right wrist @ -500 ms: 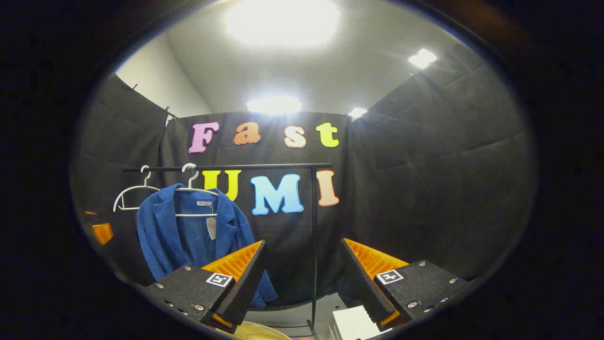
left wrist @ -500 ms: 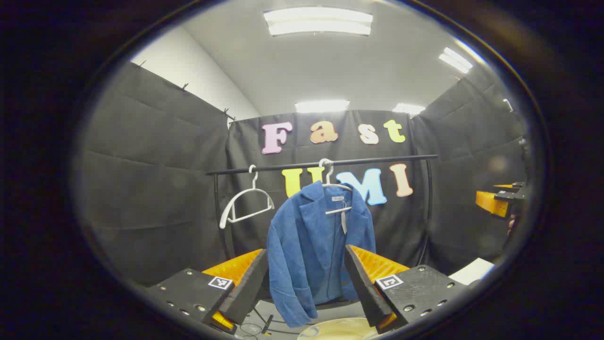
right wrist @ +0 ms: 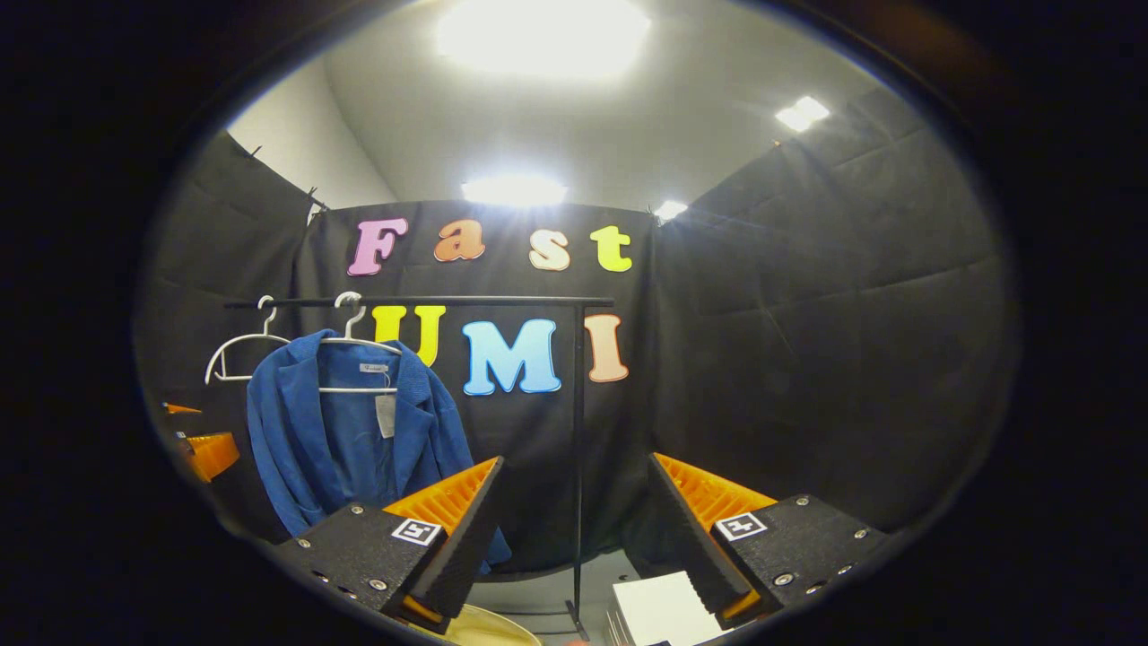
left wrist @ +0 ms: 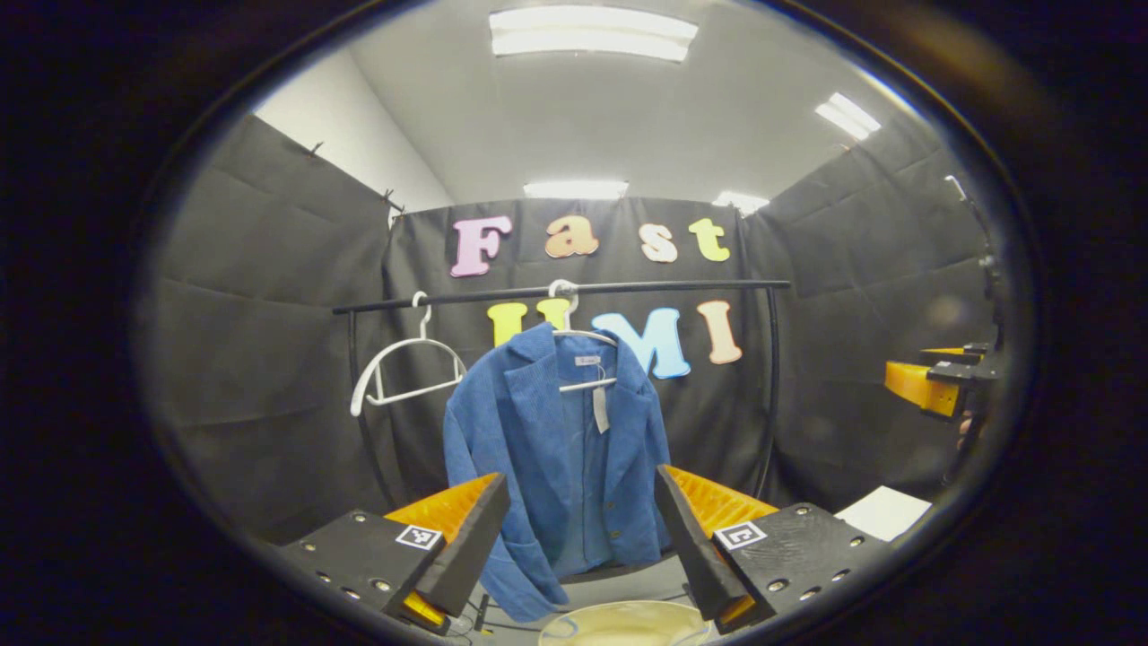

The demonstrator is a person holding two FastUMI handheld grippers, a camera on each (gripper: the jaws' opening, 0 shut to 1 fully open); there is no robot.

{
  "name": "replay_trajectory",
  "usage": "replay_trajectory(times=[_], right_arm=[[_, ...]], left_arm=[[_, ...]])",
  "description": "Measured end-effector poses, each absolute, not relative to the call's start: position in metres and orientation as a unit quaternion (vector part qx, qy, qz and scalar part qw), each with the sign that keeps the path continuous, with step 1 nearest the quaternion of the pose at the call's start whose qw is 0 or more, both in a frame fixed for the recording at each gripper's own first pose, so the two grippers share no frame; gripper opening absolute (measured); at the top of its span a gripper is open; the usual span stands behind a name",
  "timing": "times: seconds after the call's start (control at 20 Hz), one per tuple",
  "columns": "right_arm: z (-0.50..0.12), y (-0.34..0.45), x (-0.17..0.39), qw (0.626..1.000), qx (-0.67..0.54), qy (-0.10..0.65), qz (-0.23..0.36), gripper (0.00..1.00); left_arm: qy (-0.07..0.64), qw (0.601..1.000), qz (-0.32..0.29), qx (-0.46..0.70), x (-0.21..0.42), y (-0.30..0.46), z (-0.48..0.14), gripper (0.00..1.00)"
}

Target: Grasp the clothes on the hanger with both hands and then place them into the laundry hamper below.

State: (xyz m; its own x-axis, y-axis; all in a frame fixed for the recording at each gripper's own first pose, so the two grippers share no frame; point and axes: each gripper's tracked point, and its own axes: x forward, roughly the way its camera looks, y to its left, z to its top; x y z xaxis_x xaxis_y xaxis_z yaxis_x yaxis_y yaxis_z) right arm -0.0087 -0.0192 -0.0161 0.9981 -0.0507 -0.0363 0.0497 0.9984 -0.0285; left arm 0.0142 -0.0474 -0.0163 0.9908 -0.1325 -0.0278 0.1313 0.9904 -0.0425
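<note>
The blue corduroy jacket [left wrist: 556,449] hangs on a white wire hanger [left wrist: 583,359] from the black rail [left wrist: 556,292], centre of the left gripper view; half a second ago it sat further right and lower there, so the left tool [left wrist: 581,529] has swung a little. Its jaws gape, holding nothing. The right tool [right wrist: 574,529] is likewise spread and bare, the jacket at the left of its view. A pale round rim [left wrist: 628,624] at bottom centre may be the laundry hamper. Neither tool has reached the cloth yet.

Hamper [left wrist: 628,624] cut off at bottom edge — jacket [right wrist: 341,440] hem hidden behind right gripper [right wrist: 574,525].
</note>
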Motion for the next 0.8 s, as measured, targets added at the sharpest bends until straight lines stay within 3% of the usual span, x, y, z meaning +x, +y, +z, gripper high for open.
replay_trajectory(times=[0.55, 0.7, 0.75, 0.8], right_arm=[[-0.042, 0.006, -0.002, 0.998, -0.013, 0.060, 0.002, 0.92], [-0.044, 0.027, 0.003, 0.997, -0.018, 0.069, 0.020, 0.95], [-0.044, 0.034, 0.006, 0.997, -0.021, 0.072, 0.024, 0.92], [-0.042, 0.042, 0.009, 0.996, -0.024, 0.075, 0.032, 0.95]], left_arm=[[0.070, 0.992, -0.033, -0.101, 0.019, -0.009, -0.058, 0.97], [0.088, 0.989, -0.026, -0.115, 0.015, 0.014, -0.066, 0.94], [0.089, 0.989, -0.027, -0.114, 0.012, 0.020, -0.066, 0.94], [0.088, 0.990, -0.028, -0.108, 0.009, 0.025, -0.064, 0.97]])
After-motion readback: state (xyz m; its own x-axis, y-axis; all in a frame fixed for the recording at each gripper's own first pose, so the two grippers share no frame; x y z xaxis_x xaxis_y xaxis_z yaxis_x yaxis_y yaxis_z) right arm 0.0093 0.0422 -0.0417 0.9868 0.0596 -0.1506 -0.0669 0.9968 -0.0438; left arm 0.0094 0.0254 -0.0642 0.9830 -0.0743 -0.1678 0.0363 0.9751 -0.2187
